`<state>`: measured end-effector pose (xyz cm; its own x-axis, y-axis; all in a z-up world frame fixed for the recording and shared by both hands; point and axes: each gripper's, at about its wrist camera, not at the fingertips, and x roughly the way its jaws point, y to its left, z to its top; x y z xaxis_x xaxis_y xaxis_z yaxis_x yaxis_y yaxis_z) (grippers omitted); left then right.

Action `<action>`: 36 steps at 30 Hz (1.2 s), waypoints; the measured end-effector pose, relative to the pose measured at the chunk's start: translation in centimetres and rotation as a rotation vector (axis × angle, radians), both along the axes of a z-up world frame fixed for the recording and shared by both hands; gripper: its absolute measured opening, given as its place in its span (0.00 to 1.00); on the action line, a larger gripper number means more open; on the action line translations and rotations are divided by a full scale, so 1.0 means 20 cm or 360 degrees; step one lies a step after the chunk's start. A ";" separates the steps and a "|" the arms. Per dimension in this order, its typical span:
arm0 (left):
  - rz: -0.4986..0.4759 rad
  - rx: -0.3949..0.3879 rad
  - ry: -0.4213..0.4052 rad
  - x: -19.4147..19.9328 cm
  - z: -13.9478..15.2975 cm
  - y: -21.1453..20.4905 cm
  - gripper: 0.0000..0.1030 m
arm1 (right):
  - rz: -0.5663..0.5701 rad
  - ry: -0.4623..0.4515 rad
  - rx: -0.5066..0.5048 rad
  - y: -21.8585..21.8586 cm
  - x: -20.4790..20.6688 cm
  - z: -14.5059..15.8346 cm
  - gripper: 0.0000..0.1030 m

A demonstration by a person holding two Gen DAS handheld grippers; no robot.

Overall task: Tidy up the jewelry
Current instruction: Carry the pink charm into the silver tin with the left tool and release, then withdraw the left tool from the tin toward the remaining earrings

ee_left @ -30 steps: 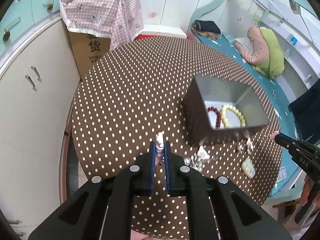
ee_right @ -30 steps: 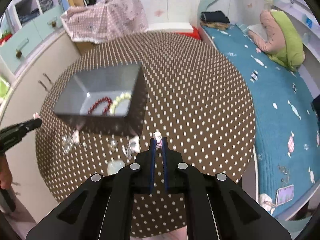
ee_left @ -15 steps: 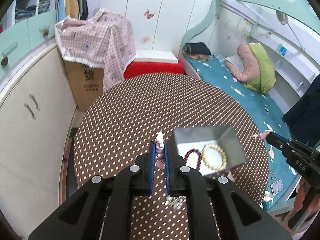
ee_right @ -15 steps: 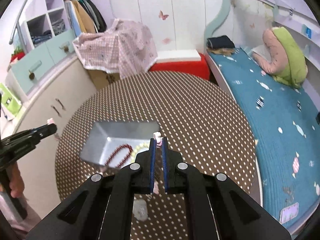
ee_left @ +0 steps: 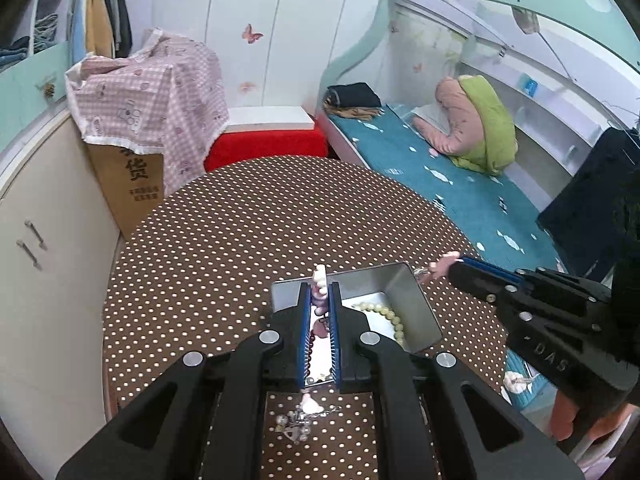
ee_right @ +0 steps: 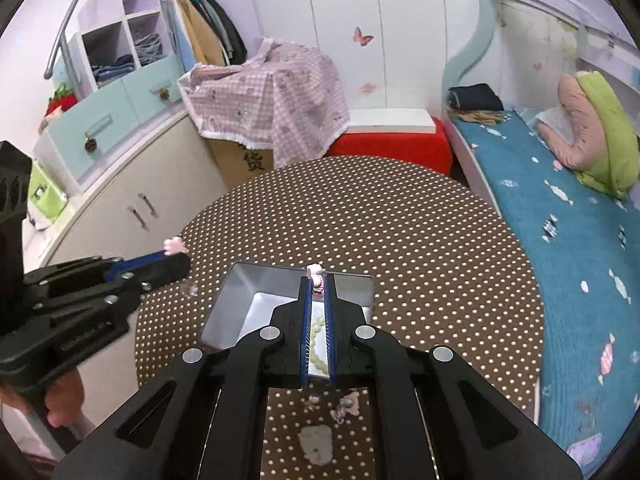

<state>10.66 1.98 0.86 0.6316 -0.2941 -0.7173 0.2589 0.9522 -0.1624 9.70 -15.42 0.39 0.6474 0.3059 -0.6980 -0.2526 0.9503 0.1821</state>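
Observation:
A grey metal box (ee_left: 416,312) stands on the polka-dot round table; it also shows in the right wrist view (ee_right: 236,300). A cream bead bracelet (ee_left: 386,314) and a dark red one lie inside. My left gripper (ee_left: 320,288) is shut on a small pink-and-white trinket (ee_left: 320,276), held over the box's near left rim. My right gripper (ee_right: 317,284) is shut on a small pink-and-white trinket (ee_right: 316,274) above the box. Each gripper shows in the other's view, the right one (ee_left: 444,266) and the left one (ee_right: 174,248).
Loose jewelry lies on the table in front of the box: a silver chain heap (ee_left: 298,424), a pale pendant (ee_right: 318,442), a pink piece (ee_right: 346,406). A cloth-covered carton (ee_left: 132,128), cabinets at left and a bed (ee_right: 560,216) at right surround the table.
Both grippers have risen from the table surface with their trinkets and come over the metal box. The views now tilt up toward the room.

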 end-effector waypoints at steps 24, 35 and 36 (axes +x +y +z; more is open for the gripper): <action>0.0057 0.0010 0.0095 0.11 -0.07 0.01 0.27 | -0.0010 0.0131 0.0058 -0.01 0.07 -0.09 0.09; 0.0091 0.0006 0.0105 0.05 -0.08 0.05 0.27 | -0.0100 0.0048 -0.0004 -0.03 0.01 -0.08 0.74; 0.0092 0.0008 0.0106 0.05 -0.08 0.05 0.27 | -0.0101 0.0042 -0.0018 -0.02 0.00 -0.07 0.74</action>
